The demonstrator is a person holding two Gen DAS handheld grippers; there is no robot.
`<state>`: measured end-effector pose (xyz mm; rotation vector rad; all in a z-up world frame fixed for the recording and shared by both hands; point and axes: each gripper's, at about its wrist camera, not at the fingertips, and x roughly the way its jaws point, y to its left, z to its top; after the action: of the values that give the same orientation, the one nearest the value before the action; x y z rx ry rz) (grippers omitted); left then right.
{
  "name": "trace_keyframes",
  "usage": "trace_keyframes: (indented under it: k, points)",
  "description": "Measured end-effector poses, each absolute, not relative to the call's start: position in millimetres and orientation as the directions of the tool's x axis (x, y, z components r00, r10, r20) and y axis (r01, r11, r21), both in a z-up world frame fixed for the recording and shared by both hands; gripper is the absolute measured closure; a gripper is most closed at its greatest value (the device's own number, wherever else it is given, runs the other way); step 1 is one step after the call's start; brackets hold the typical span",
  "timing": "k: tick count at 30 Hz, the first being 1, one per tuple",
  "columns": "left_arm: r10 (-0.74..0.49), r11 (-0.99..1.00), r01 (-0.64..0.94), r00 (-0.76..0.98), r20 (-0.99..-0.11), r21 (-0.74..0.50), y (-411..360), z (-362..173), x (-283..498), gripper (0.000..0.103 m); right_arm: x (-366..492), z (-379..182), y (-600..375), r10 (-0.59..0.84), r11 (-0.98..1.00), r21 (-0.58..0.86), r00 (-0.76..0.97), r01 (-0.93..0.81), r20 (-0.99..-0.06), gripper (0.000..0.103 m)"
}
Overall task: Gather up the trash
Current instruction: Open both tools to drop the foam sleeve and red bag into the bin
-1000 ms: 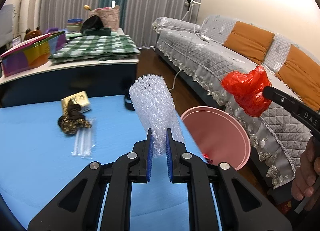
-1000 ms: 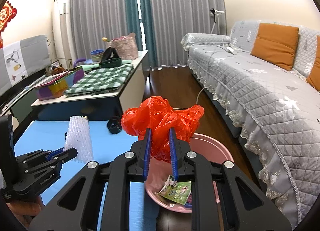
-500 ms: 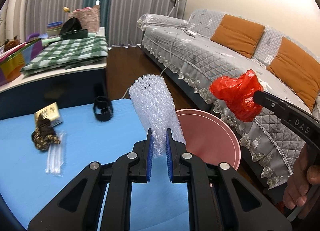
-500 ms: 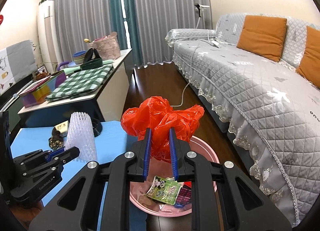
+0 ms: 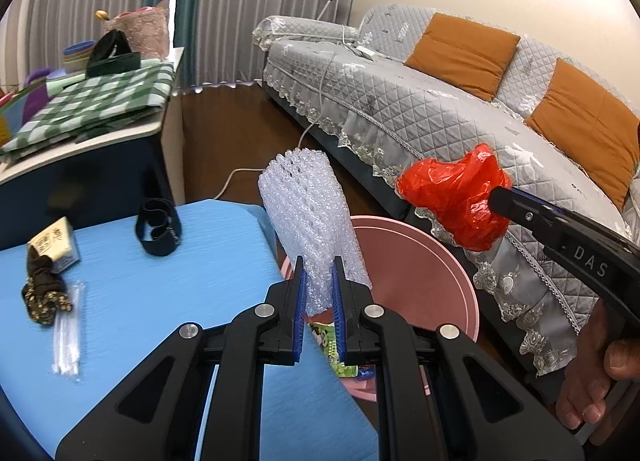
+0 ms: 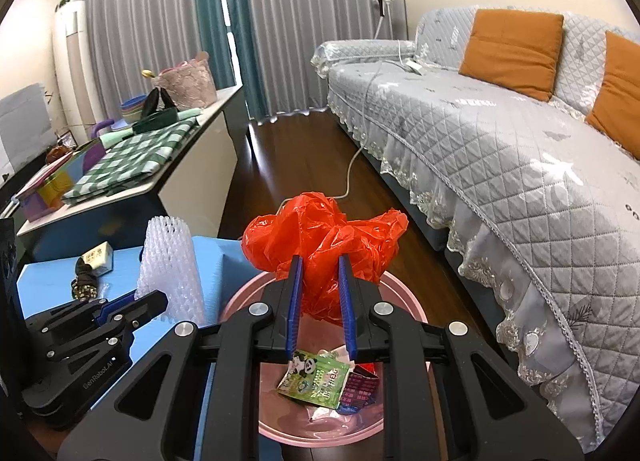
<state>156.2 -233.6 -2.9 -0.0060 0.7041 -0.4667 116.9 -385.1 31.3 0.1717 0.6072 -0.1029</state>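
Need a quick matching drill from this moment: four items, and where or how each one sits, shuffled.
Items:
1. red plastic bag
2. foam net sleeve
3. panda wrapper
4. black strap loop

States:
A. lying on the blue table
B. pinched in the left gripper
C. inside the pink bin
D. pinched in the right gripper

Pairs: 1-D, 2-B, 3-C, 4-A

Even, soft indoor light fills the room, bright enough to read colours cleanly. A thin strip of daylight glows through the gap in the curtains (image 5: 173, 17), blown out white. Shadows are faint under the worktop (image 5: 168, 301). Both views bulge hard, fisheye-style: the sofa (image 6: 500, 149) bows, and the corners go black. Focus is crisp in the middle, with slight softness toward the rims.
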Motion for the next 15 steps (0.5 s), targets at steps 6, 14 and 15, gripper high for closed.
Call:
trace_keyframes:
  k: [6, 14, 15]
  points:
    - [-0.431, 0.887, 0.43, 0.644, -0.632, -0.166, -244, -11, 164, 0.091, 124, 26, -388, -0.047, 0.979, 0.131, 0.804, 0.154, -0.593, 0.082]
    - [-0.444, 0.874, 0.455, 0.606, -0.66, -0.171, -249, -21, 168, 0.071, 128, 22, -393, -0.073, 0.973, 0.132, 0.792, 0.191, -0.607, 0.045]
    - [-0.446, 0.874, 0.455, 0.606, -0.658, -0.172, -247, -21, 167, 0.071, 128, 22, -393, -0.075, 0.971, 0.135, 0.792, 0.195, -0.606, 0.043]
